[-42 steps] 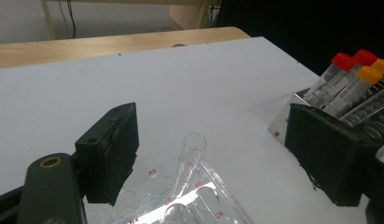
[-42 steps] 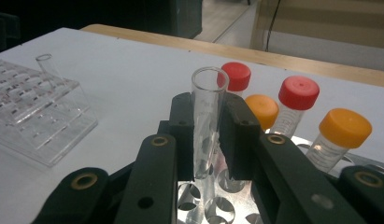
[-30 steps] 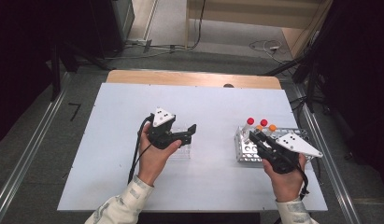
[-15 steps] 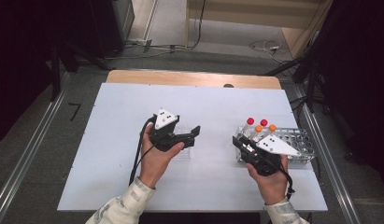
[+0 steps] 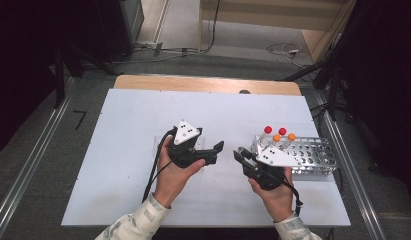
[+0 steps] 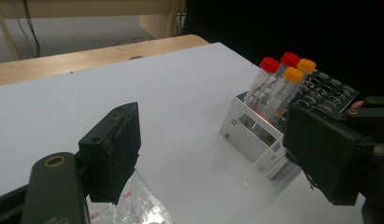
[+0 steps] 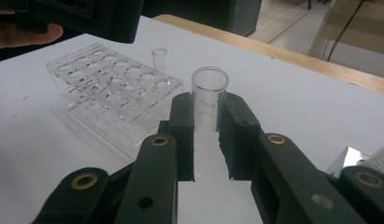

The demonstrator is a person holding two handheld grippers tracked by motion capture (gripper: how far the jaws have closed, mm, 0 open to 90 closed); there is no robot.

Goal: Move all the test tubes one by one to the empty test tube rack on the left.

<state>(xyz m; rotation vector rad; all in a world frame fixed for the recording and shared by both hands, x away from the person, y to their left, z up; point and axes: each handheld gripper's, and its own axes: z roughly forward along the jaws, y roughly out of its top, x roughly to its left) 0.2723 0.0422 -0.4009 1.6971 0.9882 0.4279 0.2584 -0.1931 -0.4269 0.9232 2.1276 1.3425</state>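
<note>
Leftward from the metal rack [image 5: 313,155] went the right hand-held gripper [image 7: 208,116], clamping a clear tube [image 7: 207,107]; left hand-held gripper [image 6: 208,154] gapes wide.

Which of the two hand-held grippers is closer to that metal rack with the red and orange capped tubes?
Right. The right gripper sits right against the metal rack, at its near-left corner. The left gripper is farther left, with bare table between.
</note>
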